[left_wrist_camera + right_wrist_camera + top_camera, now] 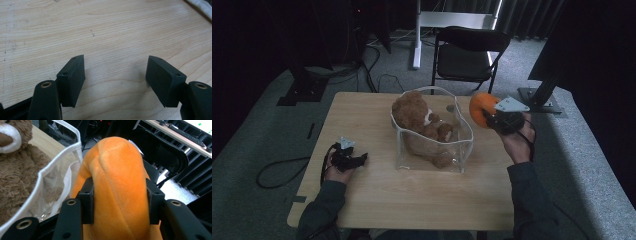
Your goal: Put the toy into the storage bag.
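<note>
An orange plush toy (480, 107) (117, 185) is held in the air just right of the clear bag, and my right gripper (493, 118) (120, 203) is shut on it, both pads pressed into its sides. The clear plastic bag (462, 145) (60, 185) with white trim stands at the table's middle with a brown teddy bear (419, 120) (17, 170) inside it. My left gripper (362, 159) (116, 78) rests low at the left of the table, jaws open over bare wood with nothing between them.
The light wooden table (377, 195) (100, 32) has free room in front and at the left. A black folding chair (467, 55) stands behind the far edge. Black stands and cables lie on the grey carpet around the table.
</note>
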